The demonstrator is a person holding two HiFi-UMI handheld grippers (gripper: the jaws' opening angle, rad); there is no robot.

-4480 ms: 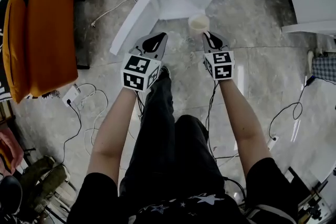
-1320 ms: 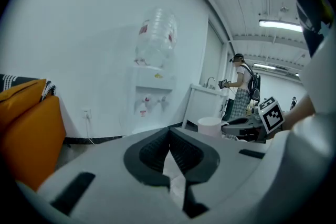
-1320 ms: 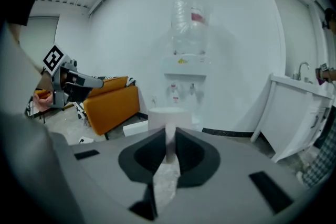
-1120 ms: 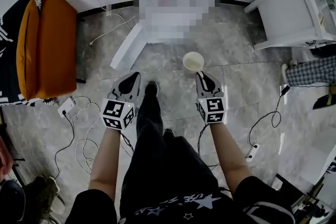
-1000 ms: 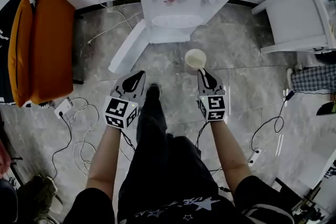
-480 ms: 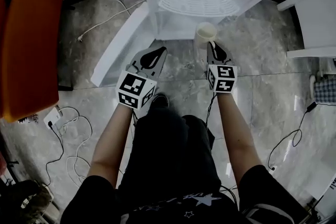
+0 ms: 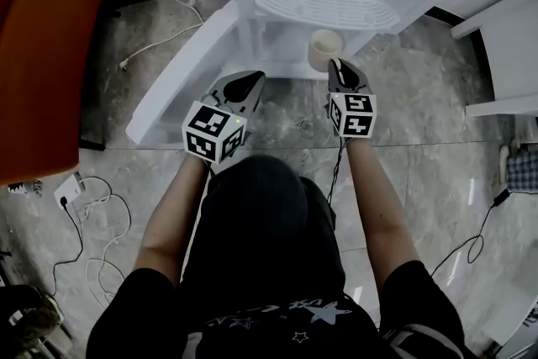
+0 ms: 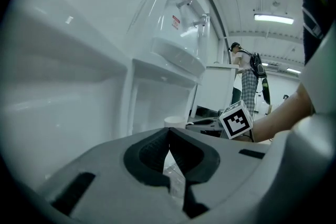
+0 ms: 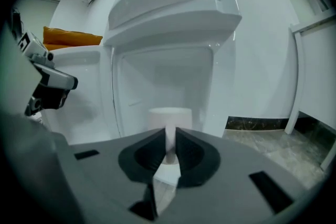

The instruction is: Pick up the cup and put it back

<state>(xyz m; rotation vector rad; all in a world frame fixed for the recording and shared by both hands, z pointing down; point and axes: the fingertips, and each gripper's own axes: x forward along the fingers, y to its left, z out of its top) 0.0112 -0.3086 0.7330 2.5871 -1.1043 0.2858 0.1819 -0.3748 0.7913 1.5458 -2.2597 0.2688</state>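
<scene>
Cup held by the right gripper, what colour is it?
The cup is plain off-white with no pattern. It shows best in the head view.

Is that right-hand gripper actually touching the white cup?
Touching. The right gripper view shows the right gripper pinching the wall of the cup between its closed jaws.

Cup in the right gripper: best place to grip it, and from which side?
Pinch the near wall at the rim, as the right gripper does now, coming from the dispenser's open front. The cup stands upright and open-topped, no handle shows, and its thin wall fits between nearly closed jaws.
</scene>
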